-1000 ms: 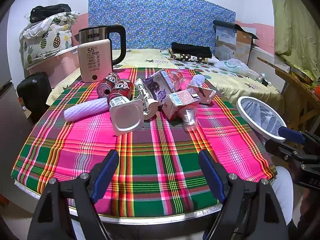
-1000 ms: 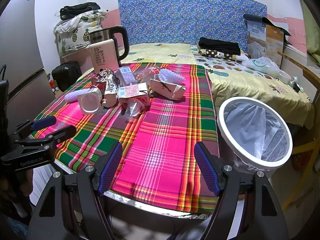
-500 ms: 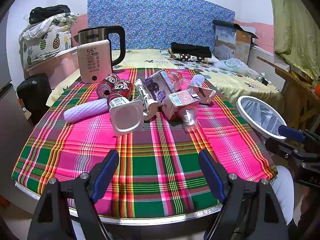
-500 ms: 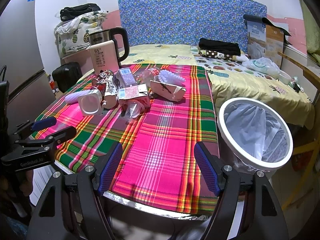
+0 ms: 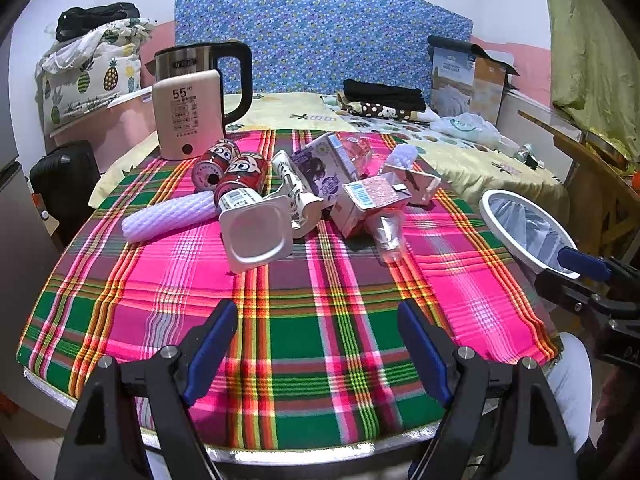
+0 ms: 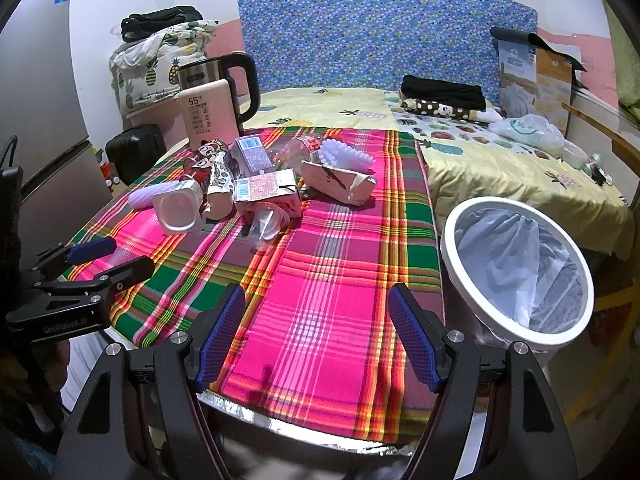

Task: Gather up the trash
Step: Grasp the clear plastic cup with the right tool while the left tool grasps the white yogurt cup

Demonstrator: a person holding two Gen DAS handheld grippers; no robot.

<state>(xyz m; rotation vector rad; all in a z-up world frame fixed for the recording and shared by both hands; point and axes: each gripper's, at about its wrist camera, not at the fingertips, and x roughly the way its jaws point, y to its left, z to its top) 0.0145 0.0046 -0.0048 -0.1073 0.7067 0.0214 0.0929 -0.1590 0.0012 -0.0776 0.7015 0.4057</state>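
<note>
A heap of trash lies at the far middle of the plaid-covered table [image 5: 320, 332]: two red cans [image 5: 240, 172], a white plastic tub [image 5: 256, 232], a white foam sleeve [image 5: 168, 216], a purple carton [image 5: 320, 168], a pink carton [image 5: 372, 200] and a clear crumpled cup [image 5: 388, 232]. The same tub [image 6: 178, 210] and pink carton [image 6: 268, 192] show in the right wrist view. My left gripper [image 5: 318, 344] is open over the table's near edge, holding nothing. My right gripper [image 6: 316, 332] is open too, near the white bin [image 6: 516, 268] with its plastic liner.
A pink and steel kettle [image 5: 192, 108] stands at the back left of the table. A bed [image 6: 500, 168] with clothes and a bag lies behind. A black suitcase [image 5: 60, 184] sits to the left, a wooden table edge [image 5: 560, 140] to the right.
Both grippers have drifted slightly; the views have barely shifted. Nothing on the table has moved.
</note>
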